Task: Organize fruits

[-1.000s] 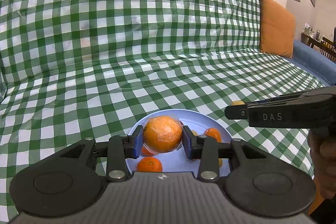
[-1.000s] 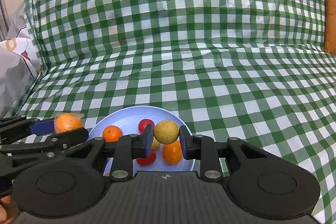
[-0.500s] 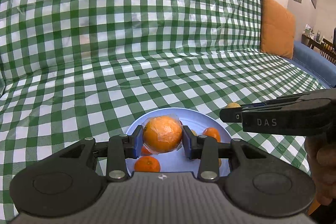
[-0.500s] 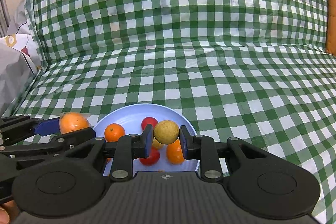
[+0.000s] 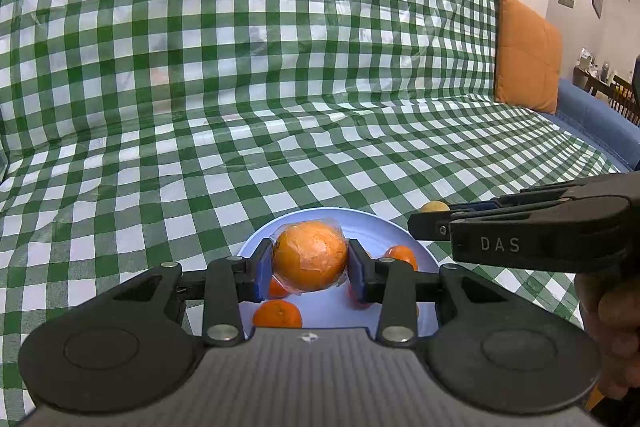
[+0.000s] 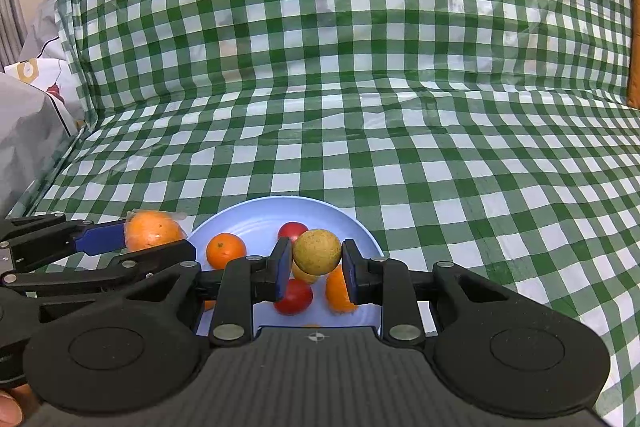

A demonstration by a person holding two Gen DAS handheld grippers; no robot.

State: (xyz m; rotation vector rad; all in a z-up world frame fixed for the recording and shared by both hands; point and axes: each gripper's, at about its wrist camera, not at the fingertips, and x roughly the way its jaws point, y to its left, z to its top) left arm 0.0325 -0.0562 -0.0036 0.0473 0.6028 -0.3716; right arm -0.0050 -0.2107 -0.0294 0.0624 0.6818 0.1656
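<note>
Landmark: pale blue plate (image 6: pixel 256 223) on the green-checked cloth (image 6: pixel 440 155) draped over a sofa; everything below is placed against that plate.
Hidden: the plate's near edge is cut off by each tool's black body, and the fruit lying low on it shows only in slices.
Hard to make out: a sliver of orange at the plate's nearest edge in the right wrist view, too little to name.
Left tongs (image 5: pixel 308 269): above the plate's near half, pointing down at a slant, clamped narrow on a plastic-wrapped orange (image 5: pixel 310 255), blue pads pressing both sides.
Right tongs (image 6: pixel 316 267): above the plate's centre, angled downward, nearly closed on a small yellow-green fruit (image 6: pixel 317 251) lifted clear of the plate.
On the plate: a mandarin (image 6: pixel 225 250) toward its left, a red fruit (image 6: pixel 294 297) under the right tongs, another red one (image 6: pixel 292 230) behind.
Hand: part of one (image 5: pixel 616 327) grips the right tool's handle, right of the plate, cropped by the frame edge.
Beyond the plate: an orange cushion (image 5: pixel 526 55) far right, at the cloth's end.
</note>
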